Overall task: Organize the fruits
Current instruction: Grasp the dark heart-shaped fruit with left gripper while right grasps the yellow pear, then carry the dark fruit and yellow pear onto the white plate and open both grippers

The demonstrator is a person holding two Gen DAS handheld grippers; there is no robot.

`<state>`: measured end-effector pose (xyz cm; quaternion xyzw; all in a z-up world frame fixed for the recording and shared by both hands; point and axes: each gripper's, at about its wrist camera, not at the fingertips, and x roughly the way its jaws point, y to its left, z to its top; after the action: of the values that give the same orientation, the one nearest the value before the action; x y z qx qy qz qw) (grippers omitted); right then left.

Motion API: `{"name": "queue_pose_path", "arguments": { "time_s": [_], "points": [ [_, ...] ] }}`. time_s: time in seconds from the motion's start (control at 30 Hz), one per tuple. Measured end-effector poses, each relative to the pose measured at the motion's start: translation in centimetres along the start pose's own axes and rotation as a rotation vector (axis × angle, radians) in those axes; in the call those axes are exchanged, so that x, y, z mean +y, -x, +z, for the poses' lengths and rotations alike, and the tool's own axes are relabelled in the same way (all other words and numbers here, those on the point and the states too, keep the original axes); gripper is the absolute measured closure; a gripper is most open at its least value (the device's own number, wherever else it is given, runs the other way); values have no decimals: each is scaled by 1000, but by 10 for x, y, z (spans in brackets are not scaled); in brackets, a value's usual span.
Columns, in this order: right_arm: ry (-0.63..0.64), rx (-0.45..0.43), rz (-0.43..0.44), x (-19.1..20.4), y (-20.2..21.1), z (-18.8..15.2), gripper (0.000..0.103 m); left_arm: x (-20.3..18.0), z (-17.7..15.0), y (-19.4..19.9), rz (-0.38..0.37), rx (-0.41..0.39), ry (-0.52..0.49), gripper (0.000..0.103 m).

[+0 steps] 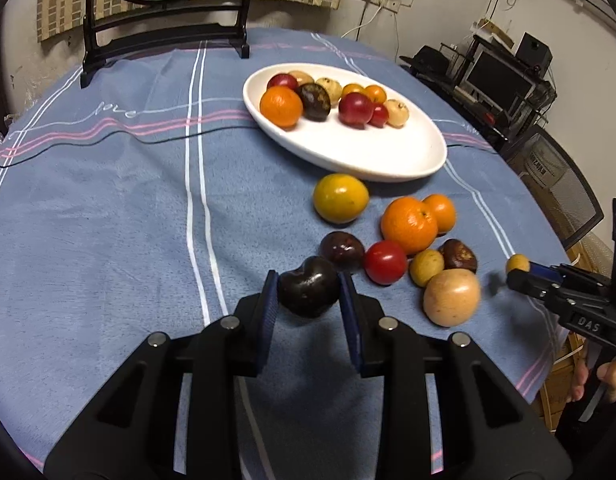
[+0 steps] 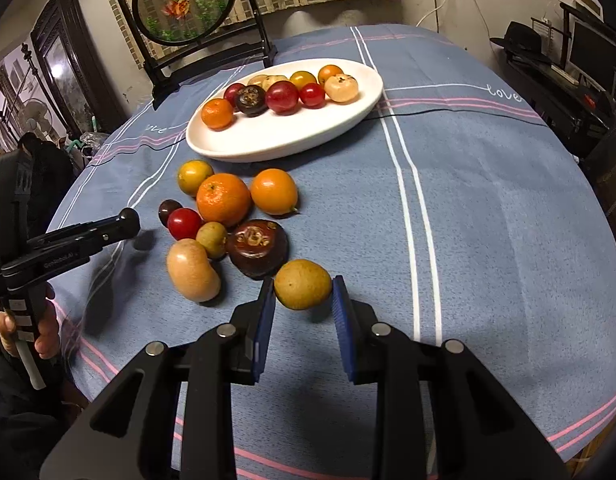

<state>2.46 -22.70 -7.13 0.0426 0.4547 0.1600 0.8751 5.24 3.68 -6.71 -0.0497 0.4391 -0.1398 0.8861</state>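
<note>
Round table w/ a blue striped cloth [image 1: 108,208]. Toward the far side sits a white oval plate [image 1: 387,156] already holding approx. ten small fruits: an orange, dark purple ones, red ones, pale tan ones, all lined up along its far half.

Left gripper [image 1: 308,292] is clamped on a dark purple fruit [image 1: 308,292], one blue pad on each side; the fruit appears lifted just above the cloth, near the person's edge of the table. Right gripper [image 2: 304,292] is closed on a small yellow-green fruit [image 2: 303,284] in the same way, pads pressing both sides, at the right end of the loose pile.

Between the grippers & the plate lies the loose pile on the cloth: a large orange [image 1: 407,224] touching a smaller orange [image 1: 441,212], a yellow citrus [image 1: 339,198] just beside the plate's near rim, a red tomato [image 1: 385,262], a dark plum [image 1: 341,250], a small yellow fruit [image 1: 426,267], a brown fruit [image 1: 459,255], & a big tan fruit [image 1: 451,297] nearest the person.

Behind the plate stands a round picture in a black stand [image 2: 188,4].
</note>
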Motion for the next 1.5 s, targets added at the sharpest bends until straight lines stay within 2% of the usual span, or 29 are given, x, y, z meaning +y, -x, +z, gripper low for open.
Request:
{"name": "queue_pose_path", "arguments": {
  "time_s": [0.2,0.47,0.6,0.8,0.97,1.13,1.33,1.5],
  "points": [
    [18,-6,5,7,1,6,74,-5,5,18,-12,-41,-16,73],
    [35,-14,8,11,2,14,74,-7,16,27,-27,-56,-15,73],
    [65,-30,2,13,3,28,74,-9,38,27,-43,-57,-15,73],
    [153,-83,-11,20,9,76,74,-19,101,12,-17,-73,-69,72],
    [181,-117,-8,15,-4,132,74,-32,166,-17,-10,-82,-98,72],
    [206,-94,-26,7,-60,190,74,-35,218,-71,-11,-52,-89,72],
    [243,-39,-31,4,-122,229,74,-30,245,-138,-8,20,-41,72],
    [242,-8,-28,-4,-149,240,74,-26,252,-167,-6,64,-21,72]
  ]
}}
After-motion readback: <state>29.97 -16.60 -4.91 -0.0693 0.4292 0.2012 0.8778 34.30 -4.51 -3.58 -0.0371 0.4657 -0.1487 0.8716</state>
